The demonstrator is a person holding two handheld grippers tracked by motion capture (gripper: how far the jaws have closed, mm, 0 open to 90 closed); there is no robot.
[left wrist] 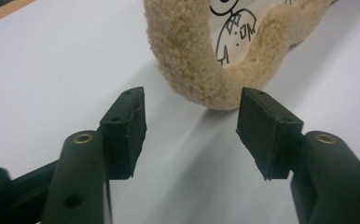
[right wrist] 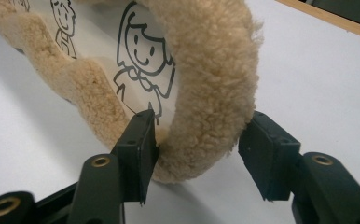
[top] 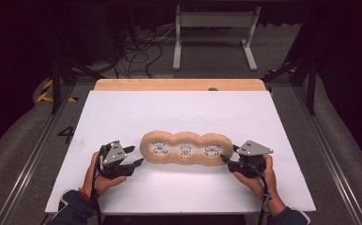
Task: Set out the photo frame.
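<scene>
The plush frame (top: 186, 148) lies flat near the middle of the white table (top: 123, 112), a long fleecy ring with three cartoon figures drawn on its pale inner panel. The right gripper (right wrist: 197, 140) straddles the frame's right end, one jaw inside the rim against the panel, the other outside the fleece; its jaws are apart and not yet squeezing. The left gripper (left wrist: 191, 119) hovers just short of the left end, jaws wide apart, holding nothing. I'd worry about the right side closing on loose pile alone: the fleece could slip out, or the soft ring could fold and drag across the table if one end is lifted before the other is held. The left gripper may nudge the frame away as it closes in. The frame's underside is hidden, and the drawings are too small in the high view to read.
</scene>
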